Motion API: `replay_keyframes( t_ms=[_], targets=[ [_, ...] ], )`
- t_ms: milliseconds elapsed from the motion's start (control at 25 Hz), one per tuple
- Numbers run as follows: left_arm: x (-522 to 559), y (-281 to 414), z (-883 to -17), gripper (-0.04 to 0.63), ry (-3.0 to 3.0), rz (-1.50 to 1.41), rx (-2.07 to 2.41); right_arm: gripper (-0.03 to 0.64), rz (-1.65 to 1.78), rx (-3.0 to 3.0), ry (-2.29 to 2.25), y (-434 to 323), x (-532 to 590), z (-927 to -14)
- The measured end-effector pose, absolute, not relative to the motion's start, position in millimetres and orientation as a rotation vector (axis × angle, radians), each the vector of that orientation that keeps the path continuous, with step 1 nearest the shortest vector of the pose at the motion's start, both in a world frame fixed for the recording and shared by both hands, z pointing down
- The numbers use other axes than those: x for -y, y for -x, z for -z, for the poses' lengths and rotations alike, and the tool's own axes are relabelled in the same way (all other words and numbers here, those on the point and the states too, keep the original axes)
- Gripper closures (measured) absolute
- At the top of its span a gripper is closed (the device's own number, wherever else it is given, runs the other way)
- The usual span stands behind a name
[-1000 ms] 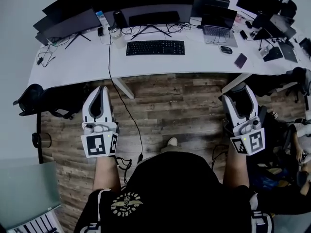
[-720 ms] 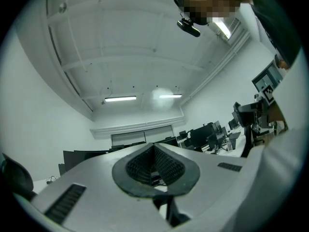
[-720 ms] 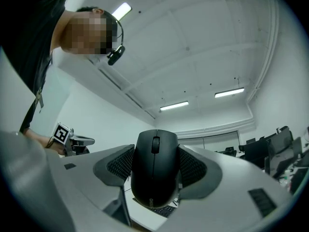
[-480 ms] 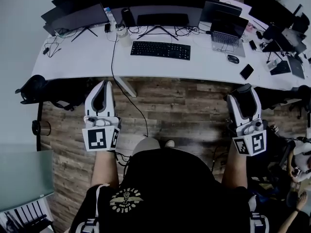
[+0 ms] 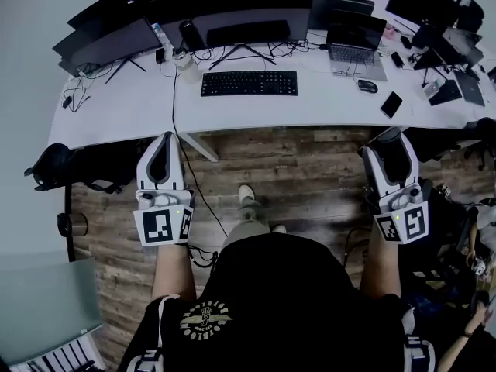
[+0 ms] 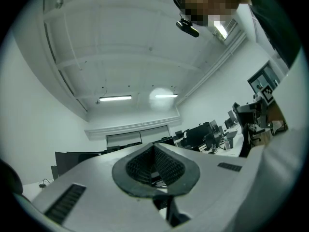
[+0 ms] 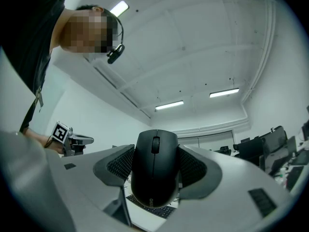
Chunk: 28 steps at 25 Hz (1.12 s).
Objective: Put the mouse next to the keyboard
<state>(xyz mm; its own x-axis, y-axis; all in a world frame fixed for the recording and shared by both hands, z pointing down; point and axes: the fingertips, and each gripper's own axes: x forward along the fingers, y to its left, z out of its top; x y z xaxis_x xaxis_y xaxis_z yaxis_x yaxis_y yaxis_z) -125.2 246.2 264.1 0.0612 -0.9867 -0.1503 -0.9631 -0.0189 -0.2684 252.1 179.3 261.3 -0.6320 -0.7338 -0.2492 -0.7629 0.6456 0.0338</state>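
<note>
Between right tongs (image 5: 390,139): black mouse (image 7: 154,170), pinched. Left tongs (image 5: 163,142) pressed together, empty. Keyboard (image 5: 249,83) on white surface (image 5: 310,105), well apart from both.

Desk (image 5: 116,107): long, white
Monitors (image 5: 240,10): dark, ranged along the back edge
Laptop (image 5: 355,49): open, back right
Phone (image 5: 391,104): near the front edge, right
Cable (image 5: 175,91): black, crossing from back edge over front edge
Floor (image 5: 310,169): wood planks
</note>
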Motion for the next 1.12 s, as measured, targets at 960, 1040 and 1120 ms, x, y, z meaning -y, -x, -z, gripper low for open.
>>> replay_keyframes(
  t_ms=[960,1040,1120],
  targets=[
    [-173.1,182.7,-279.4,0.594,2.095,0.137,-1.974,0.333,-0.191,-2.685,1.260,-198.7,-108.3,-267.6],
    [-163.0,187.1,-281.0,0.594,2.102,0.144,-1.972,0.333,-0.184,-2.687,1.265,-193.6,-99.2,-269.0],
    [-153.1,190.6,-281.9,0.594,2.106,0.149,-1.969,0.333,-0.179,-2.689,1.266,-189.1,-90.7,-270.2]
  ],
)
